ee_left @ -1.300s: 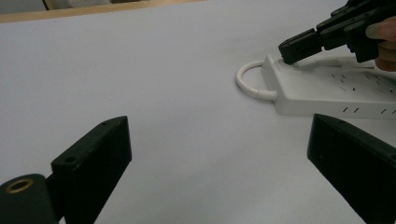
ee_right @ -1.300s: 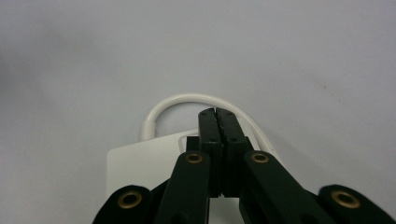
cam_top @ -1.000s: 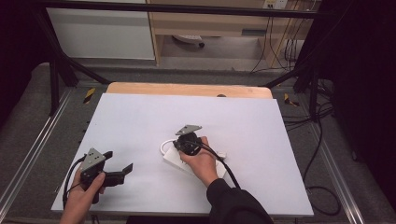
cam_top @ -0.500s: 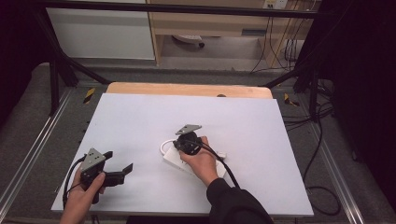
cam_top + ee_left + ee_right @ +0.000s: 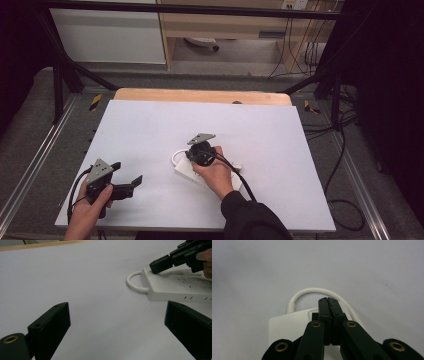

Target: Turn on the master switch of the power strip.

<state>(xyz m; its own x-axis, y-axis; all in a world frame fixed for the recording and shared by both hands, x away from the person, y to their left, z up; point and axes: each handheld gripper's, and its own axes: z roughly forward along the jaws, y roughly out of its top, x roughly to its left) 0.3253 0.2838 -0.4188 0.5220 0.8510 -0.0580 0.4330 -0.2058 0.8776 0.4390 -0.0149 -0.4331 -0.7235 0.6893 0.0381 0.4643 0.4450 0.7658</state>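
A white power strip [image 5: 185, 173] lies on the white table [image 5: 150, 125], just right of its middle, with its white cable [image 5: 175, 156] looping out of the left end. My right gripper [image 5: 194, 156] is shut, nothing between its jaws, and its tips [image 5: 328, 300] rest over that end of the strip [image 5: 289, 325], just short of the cable loop [image 5: 312, 291]. My left gripper [image 5: 127, 174] is held open near the front left edge, well apart from the strip. It looks toward the strip [image 5: 175, 287] and the right gripper [image 5: 160, 265], with bare table between its own jaws [image 5: 116, 307].
A wooden board edge [image 5: 200, 96] runs along the table's far side. Black frame bars and metal rails [image 5: 30, 165] border the table. Loose cables [image 5: 345, 150] lie on the floor at the right. The right gripper's black cable [image 5: 240, 175] trails toward the person.
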